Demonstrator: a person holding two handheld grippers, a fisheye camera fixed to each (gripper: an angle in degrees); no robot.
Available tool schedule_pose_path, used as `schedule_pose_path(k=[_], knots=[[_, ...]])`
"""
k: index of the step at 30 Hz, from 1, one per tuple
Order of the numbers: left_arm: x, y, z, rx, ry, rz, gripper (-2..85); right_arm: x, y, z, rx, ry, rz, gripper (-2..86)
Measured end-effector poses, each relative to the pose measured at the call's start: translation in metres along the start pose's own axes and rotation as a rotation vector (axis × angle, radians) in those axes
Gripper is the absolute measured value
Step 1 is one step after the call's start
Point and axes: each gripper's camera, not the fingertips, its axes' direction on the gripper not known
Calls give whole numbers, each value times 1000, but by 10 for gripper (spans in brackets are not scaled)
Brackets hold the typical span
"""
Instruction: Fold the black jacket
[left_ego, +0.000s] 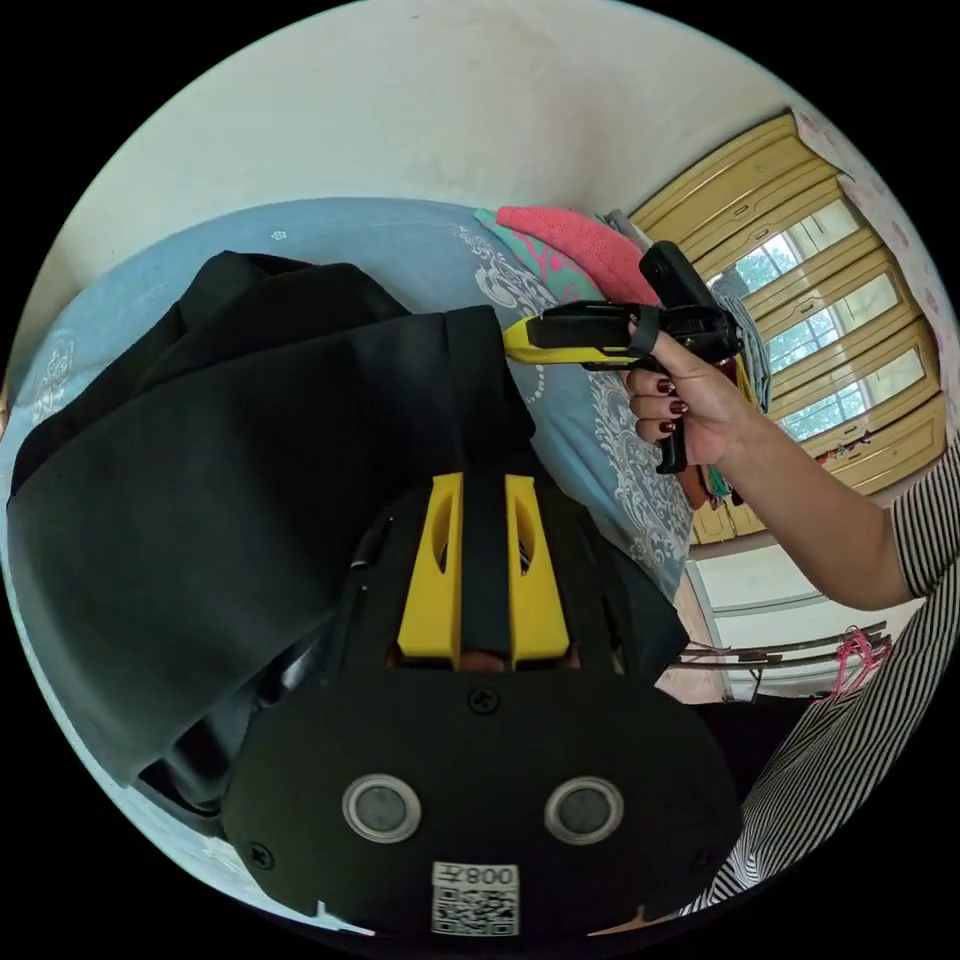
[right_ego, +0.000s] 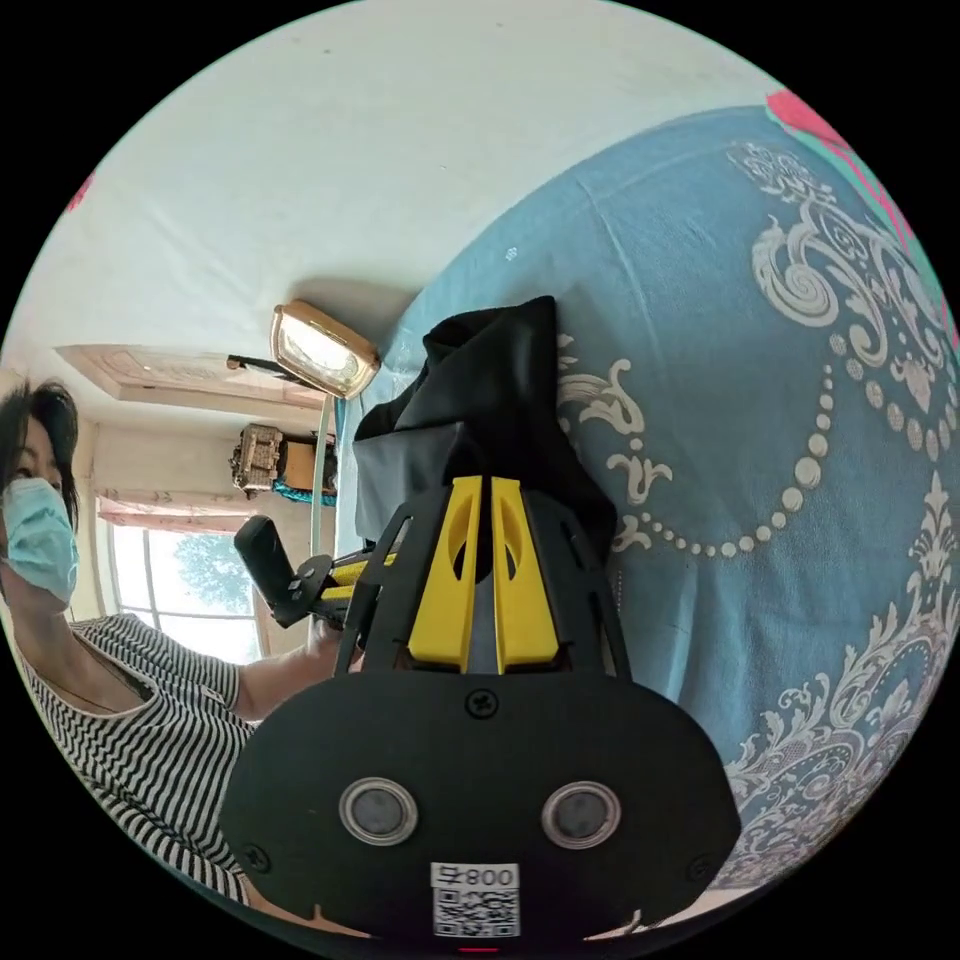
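Both grippers (left_ego: 484, 490) (right_ego: 478, 490) clamped on black jacket (left_ego: 250, 480)

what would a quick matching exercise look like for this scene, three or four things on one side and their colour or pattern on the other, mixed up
Things:
1. jacket
2. bedsheet
3. folded cloth at the far edge of the bed
4. person's top

Colour or pattern:
A. black and white stripes
B. pink
C. black
D. blue with white ornament

Pairs: 1-C, 2-D, 3-B, 4-A
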Motion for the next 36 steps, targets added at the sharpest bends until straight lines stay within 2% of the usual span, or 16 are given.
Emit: schedule_pose_path(k=[4,8,12,16,20,24,28,32,36], knots=[[-28,20,-46,101,-45,-124,57,-51,16,-16,46,236,-34,13],[-70,40,-80,177,-122,-272,45,-73,30,-33,113,298,-29,8],[-105,54,-104,231,-273,-366,28,-107,35,-38,105,427,-55,2],[-133,61,-98,175,-396,-436,10,-152,34,-33,88,445,-150,1],[-153,69,-79,116,-391,-468,4,-185,25,2,12,459,-249,1],[-170,80,-64,86,-370,-462,2,-197,22,70,-164,637,-325,2],[-181,94,-72,116,-317,-489,2,-227,35,77,-114,746,-396,1],[-182,101,-96,240,-352,-472,2,-244,27,57,-170,691,-352,1],[-210,106,-102,263,-408,-491,2,-277,19,7,3,530,-315,0]])
